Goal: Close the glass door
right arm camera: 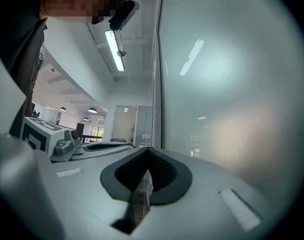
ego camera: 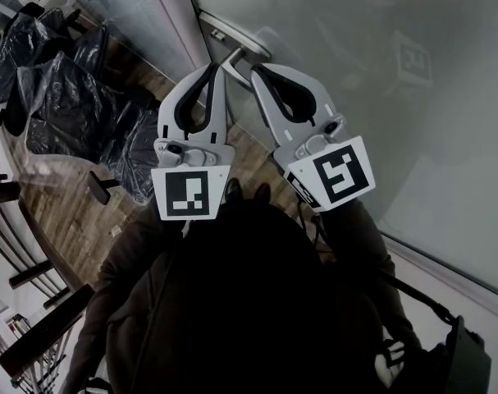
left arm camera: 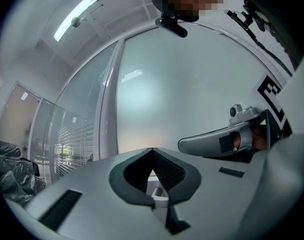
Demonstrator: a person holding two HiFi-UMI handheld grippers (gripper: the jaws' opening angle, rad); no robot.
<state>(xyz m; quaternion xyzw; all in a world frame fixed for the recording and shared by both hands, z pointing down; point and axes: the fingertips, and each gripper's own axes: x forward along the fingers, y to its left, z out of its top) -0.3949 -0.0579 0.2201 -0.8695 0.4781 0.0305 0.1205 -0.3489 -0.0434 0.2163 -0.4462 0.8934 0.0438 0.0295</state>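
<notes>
The frosted glass door point(ego camera: 380, 72) fills the right of the head view, with its metal lever handle point(ego camera: 247, 48) near the door's left edge. My left gripper point(ego camera: 217, 68) and right gripper point(ego camera: 254, 70) point side by side at the handle, tips just below it. Both are shut, tips touching, and I cannot tell whether they touch the handle. In the left gripper view the shut left gripper point(left arm camera: 152, 150) faces the glass door point(left arm camera: 192, 94), with the right gripper's body to its right. The right gripper point(right arm camera: 148, 149) lies close along the glass door point(right arm camera: 232, 84).
A grey door frame post point(ego camera: 176, 23) and a glass wall stand left of the handle. Several chairs wrapped in dark plastic point(ego camera: 60, 97) sit on the wooden floor point(ego camera: 60, 195) at the left. A dark bag point(ego camera: 466, 359) hangs at the person's lower right.
</notes>
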